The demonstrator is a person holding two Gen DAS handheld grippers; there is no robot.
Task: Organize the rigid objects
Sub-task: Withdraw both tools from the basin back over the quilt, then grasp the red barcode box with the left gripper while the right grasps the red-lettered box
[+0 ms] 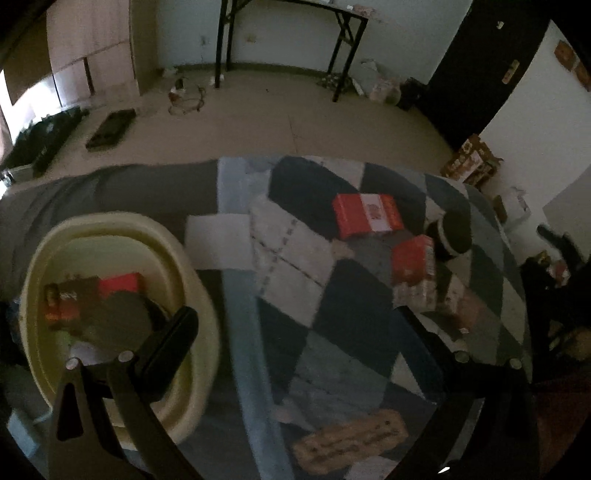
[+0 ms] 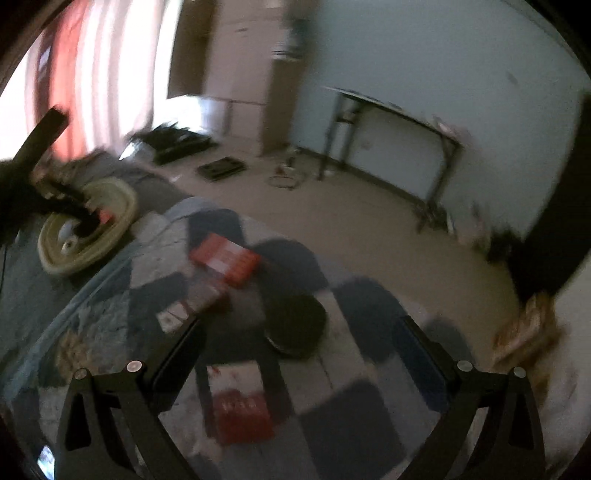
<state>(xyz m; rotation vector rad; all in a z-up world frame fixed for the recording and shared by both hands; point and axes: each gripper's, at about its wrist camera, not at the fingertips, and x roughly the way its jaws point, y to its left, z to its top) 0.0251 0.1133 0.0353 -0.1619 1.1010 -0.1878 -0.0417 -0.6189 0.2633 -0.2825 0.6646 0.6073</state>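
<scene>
Left gripper (image 1: 291,328), spread, hovers at the cream oval plastic basin (image 1: 199,295) collecting boxes; right gripper (image 2: 303,332), spread, overhangs a black round tin (image 2: 295,325).

Boxes (image 1: 92,295) in basin (image 1: 122,225), left

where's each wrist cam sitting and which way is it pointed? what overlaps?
Left wrist: over the quilt's left part, looking forward and down across the bed; left gripper open, its left finger over the cream basin, which holds small boxes.
Right wrist: over the quilt's right part, angled left; right gripper open above a black round lid and red box; blurred.
Shared: basin, red-and-white box, checked quilt, folding table. Each view catches the other gripper at its edge.
</scene>
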